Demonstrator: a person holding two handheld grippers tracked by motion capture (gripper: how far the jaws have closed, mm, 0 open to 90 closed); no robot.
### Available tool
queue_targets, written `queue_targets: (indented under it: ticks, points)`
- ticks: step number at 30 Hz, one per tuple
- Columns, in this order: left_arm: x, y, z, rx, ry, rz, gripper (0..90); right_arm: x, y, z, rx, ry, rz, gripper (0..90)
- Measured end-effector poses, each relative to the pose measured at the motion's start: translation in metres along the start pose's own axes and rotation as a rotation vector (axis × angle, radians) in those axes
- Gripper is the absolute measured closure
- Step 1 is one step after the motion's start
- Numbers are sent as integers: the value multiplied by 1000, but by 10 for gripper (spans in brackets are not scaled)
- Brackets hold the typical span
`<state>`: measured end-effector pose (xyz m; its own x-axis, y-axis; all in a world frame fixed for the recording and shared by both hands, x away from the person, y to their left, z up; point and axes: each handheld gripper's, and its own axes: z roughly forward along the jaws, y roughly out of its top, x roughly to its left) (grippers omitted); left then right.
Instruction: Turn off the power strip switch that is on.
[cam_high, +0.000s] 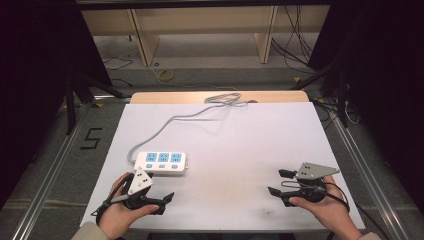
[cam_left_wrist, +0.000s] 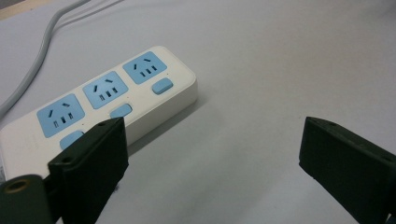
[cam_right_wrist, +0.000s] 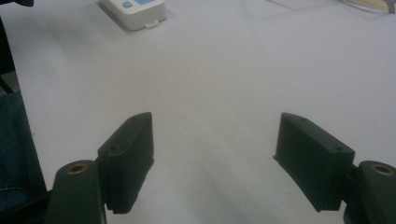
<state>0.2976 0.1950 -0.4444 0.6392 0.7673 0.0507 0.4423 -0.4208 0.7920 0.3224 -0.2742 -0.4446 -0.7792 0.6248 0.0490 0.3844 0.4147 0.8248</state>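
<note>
White paper-covered table (cam_high: 240, 150) takes up most of my high view, w/ a wooden edge at the far side. Next in size: white power strip (cam_high: 163, 163) w/ three blue sockets, lying flat on the near-left part of the table, its grey cord (cam_high: 172, 121) running off to the far edge. It sits just beside my left gripper (cam_high: 162, 200), not touching. Left jaws are wide apart, nothing between them; strip (cam_left_wrist: 102, 100) shows just past the left jaw. Right gripper (cam_high: 279, 182) is well apart on the near-right, jaws also spread, holding nothing. My read: work hasn't started, strip untouched, no plug in any socket; approach and grasp are all left to do.
</note>
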Motion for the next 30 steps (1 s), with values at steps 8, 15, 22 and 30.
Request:
queue_targets:
  ticks: [8, 15, 22, 30]
  points:
    - [0, 2, -4, -14, 11, -18, 185, 2, 1, 0, -1, -1, 1, 284]
    - [3, 9, -11, -49, 76, -58, 434, 1, 0, 0, 0, 3, 2, 285]
    - [13, 21, -9, -73, 145, -91, 704, 1, 1, 1, 4, 2, 2, 285]
    - [18, 30, -9, -34, 187, -99, 896, 1, 1, 2, 4, 2, 3, 286]
